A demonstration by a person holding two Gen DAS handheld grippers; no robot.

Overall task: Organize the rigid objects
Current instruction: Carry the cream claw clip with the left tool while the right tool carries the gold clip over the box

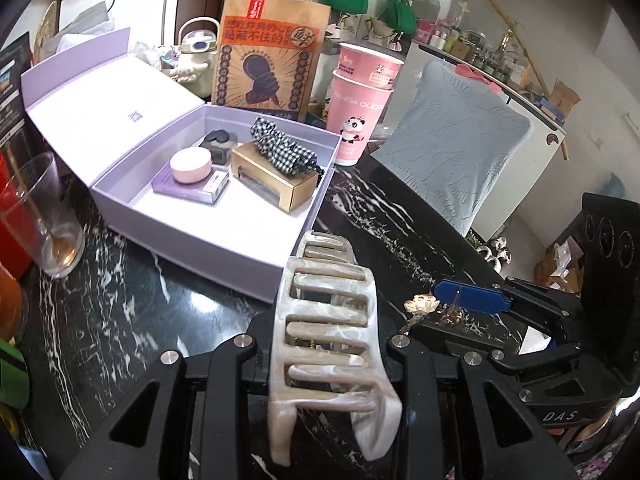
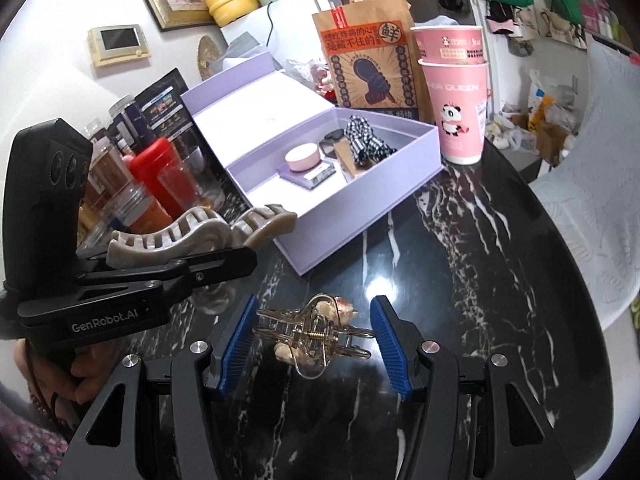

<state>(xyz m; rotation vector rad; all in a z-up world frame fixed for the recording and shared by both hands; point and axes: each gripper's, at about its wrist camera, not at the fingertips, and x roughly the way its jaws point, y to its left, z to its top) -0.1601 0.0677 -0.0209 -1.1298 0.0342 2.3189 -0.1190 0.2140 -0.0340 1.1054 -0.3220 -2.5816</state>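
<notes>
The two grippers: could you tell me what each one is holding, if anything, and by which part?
The left gripper is shut on the beige hair claw, clamped across its sides near the hinge. The right gripper holds nothing; it is open around the small gold clip.

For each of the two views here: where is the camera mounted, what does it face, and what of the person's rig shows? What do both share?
Left wrist: on the left gripper, facing the lavender box; it holds a beige hair claw; the right gripper shows at right.
Right wrist: on the right gripper, open around a small gold clip on the black marble table; the left gripper and a hand show at left.
Shared: box, claw, clip, pink cups, brown bag.
</notes>
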